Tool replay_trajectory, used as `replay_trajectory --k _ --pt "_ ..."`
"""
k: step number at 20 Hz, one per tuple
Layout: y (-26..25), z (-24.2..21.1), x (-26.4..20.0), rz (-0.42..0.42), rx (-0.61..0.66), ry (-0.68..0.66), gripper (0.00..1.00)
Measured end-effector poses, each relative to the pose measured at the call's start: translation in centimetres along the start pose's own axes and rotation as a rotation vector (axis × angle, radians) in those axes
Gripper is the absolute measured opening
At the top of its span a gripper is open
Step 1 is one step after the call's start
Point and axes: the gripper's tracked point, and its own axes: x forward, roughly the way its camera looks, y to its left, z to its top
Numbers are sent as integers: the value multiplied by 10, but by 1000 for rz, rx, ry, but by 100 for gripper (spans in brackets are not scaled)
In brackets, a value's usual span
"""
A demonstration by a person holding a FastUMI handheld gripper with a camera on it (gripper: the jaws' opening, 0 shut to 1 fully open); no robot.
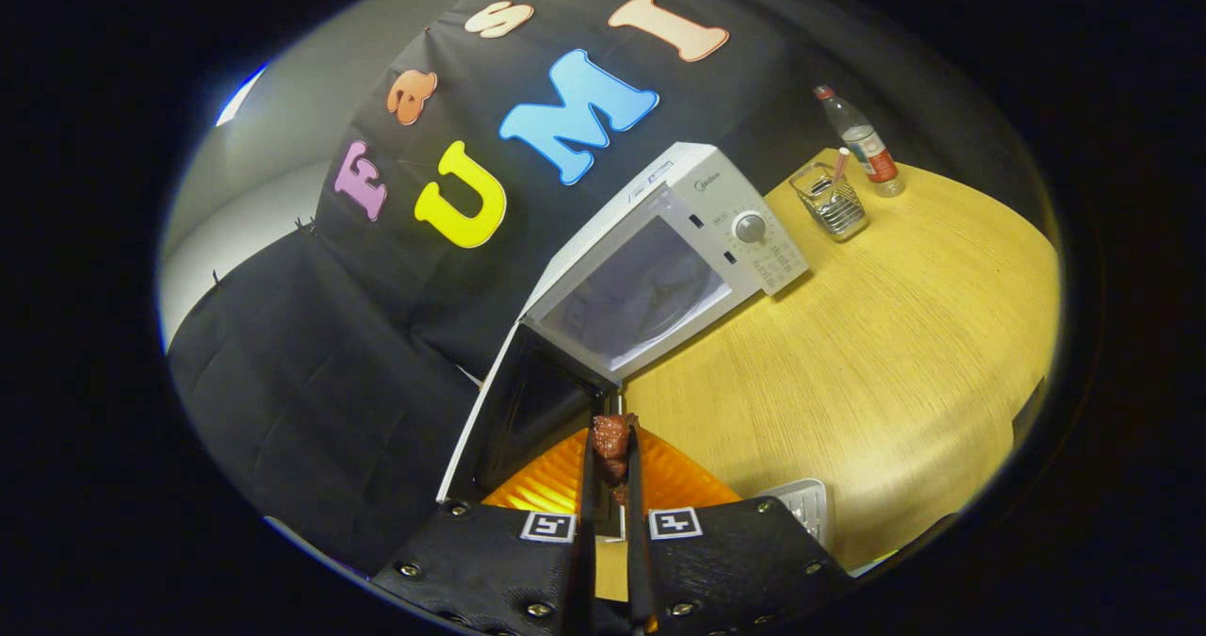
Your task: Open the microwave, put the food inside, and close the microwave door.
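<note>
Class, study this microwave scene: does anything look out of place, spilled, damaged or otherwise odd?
Nothing stands out. The microwave sits upright on the wooden table with its door swung open. The tongs are shut on a piece of meat above an orange plate. No spills or damage show.

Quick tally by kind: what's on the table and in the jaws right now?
Microwave, door open: 1
Bottle: 1
Wire holder: 1
Orange plate: 1
Remote: 1
Food, gripped between the jaws of the gripper: 1
Total: 6
</note>
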Motion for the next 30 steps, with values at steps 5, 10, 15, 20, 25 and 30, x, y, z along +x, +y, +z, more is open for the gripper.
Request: replay_trajectory --k 5,10,15,20,25,30 --pt "6 24 48 19 50 -22 14" --pt "7 46 87 23 65 -70 14" --pt "-3 56 129 -9 36 -113 14" --pt "-11 68 171 -1 79 -146 14" --pt "-20 79 207 -1 101 -195 14" --pt "-28 88 243 -5 121 -255 14"
